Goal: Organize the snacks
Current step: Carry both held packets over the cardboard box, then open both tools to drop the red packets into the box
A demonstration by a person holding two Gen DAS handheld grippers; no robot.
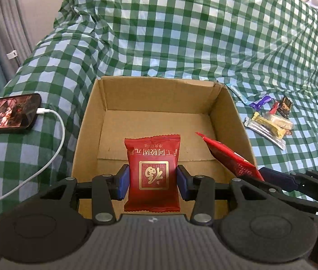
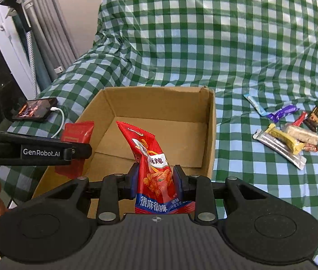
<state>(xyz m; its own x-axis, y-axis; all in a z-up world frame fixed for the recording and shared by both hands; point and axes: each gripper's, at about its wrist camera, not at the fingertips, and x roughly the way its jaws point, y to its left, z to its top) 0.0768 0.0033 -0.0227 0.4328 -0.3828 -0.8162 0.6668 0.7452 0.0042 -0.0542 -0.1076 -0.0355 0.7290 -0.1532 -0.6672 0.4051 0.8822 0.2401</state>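
A red spicy-snack packet [image 2: 153, 175] is clamped between the right gripper [image 2: 155, 180] pads above the cardboard box [image 2: 211, 135]. Loose snacks [image 2: 287, 132] are seen at three o'clock, a phone [image 2: 35, 112] at ten.

A dark red square sachet [image 1: 152, 173] and a long red spicy-snack packet [image 2: 154, 171] hang upright above the open cardboard box [image 1: 224, 117], loose wrapped snacks [image 1: 269, 121] piled right of it.

One cardboard box [image 2: 210, 135], open-topped, taken as landmark. Two red snack packets above the box: one dark red square packet [image 1: 152, 173], one bright red spicy-snack packet [image 2: 154, 171]. Loose pile of wrapped snacks [image 2: 287, 132] right of the box: about eight, exact number unclear where overlapping; among them one light blue stick, one purple wrapper, one black-and-gold wrapper, one yellow bar, one silver bar. One phone [image 1: 8, 113] left of the box. One white cable [image 1: 55, 139] plugged into the phone. Two grippers.
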